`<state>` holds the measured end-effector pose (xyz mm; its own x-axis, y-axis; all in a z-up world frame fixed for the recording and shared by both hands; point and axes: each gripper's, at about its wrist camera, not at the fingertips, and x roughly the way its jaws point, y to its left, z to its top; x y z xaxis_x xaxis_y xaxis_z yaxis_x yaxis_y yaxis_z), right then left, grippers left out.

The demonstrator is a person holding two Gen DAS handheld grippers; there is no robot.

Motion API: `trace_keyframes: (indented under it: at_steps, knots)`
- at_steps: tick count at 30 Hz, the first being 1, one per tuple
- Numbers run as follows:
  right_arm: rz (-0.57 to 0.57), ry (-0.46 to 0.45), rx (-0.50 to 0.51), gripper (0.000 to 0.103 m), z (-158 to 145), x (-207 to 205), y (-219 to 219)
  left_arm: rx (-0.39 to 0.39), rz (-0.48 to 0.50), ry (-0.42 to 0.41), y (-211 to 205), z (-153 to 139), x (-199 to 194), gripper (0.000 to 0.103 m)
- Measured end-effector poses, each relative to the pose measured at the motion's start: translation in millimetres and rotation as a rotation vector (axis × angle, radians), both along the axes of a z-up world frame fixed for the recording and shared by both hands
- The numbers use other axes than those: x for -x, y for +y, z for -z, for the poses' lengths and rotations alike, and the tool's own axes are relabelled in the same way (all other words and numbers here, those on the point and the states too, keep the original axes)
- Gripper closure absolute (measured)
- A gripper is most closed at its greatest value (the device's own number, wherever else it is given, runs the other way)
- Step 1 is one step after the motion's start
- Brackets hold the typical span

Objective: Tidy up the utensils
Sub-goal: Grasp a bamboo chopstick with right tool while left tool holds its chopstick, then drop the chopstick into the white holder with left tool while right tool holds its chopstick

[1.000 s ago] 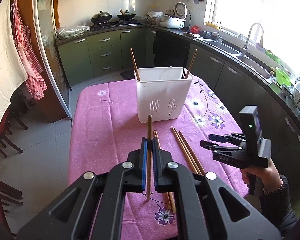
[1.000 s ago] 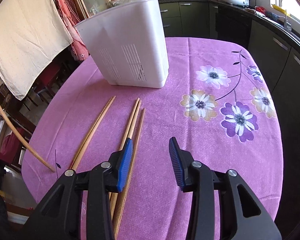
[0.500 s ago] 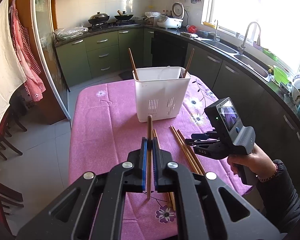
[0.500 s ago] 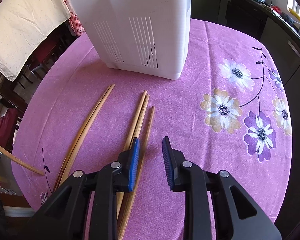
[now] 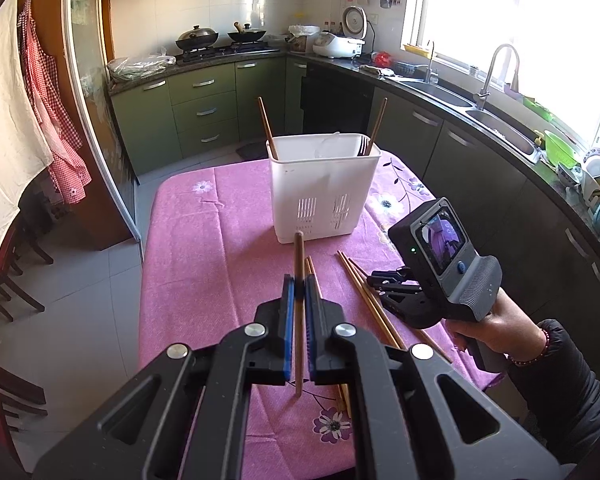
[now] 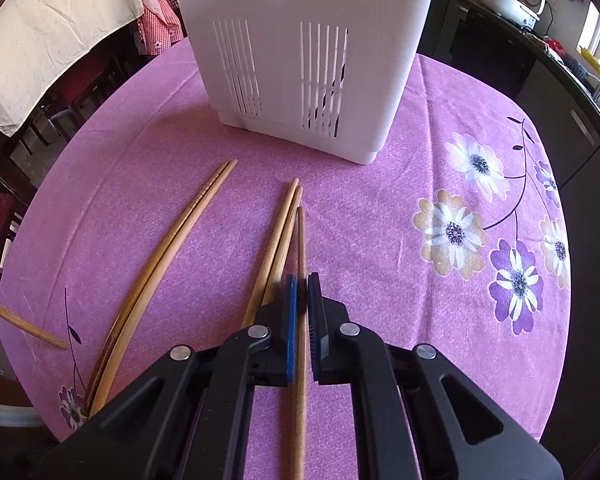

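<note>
Chopstick (image 6: 301, 248) on the bench (image 6: 380, 216): light, stiff, slick, so I've just closed the right claw (image 6: 302, 294) on it mid-length. Left claw (image 5: 299, 295) pinches another chopstick (image 5: 299, 256), short of the white holder (image 5: 320, 184).

left tongs (image 5: 299, 286): clamped on chopstick (image 5: 299, 320) | right tongs (image 5: 374, 280): low at table chopsticks (image 5: 364, 296)

A lived-in home kitchen: green cabinets (image 5: 204, 108) run under a dark counter, two woks (image 5: 220, 36) sit on a gas hob, a rice cooker (image 5: 338, 45) stands in the corner, and a steel sink (image 5: 500, 128) lies below a bright window. A checked apron (image 5: 48, 92) hangs beside the table's floral cloth (image 5: 204, 248).
</note>
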<state>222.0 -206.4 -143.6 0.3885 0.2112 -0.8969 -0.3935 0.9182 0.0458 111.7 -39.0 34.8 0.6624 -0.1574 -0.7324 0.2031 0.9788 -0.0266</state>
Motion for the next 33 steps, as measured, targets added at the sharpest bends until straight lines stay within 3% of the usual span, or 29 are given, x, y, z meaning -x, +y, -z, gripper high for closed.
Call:
trace_keyframes:
  at_steps: [8, 14, 23, 33]
  knots:
    - [0.014, -0.177, -0.13, 0.097, -80, 32, -24, -0.001, 0.0, -0.001, 0, -2, 3, 0.098]
    - [0.033, -0.335, -0.221, 0.097, -139, 80, -58, -0.001, -0.003, -0.003, 2, -2, 5, 0.098]
    - [0.051, -0.42, -0.238, 0.097, -151, 139, -77, -0.009, -0.001, -0.009, 2, -3, 10, 0.098]
    - [0.058, -0.418, -0.261, 0.096, -146, 145, -84, -0.012, 0.004, -0.01, 1, -3, 13, 0.098]
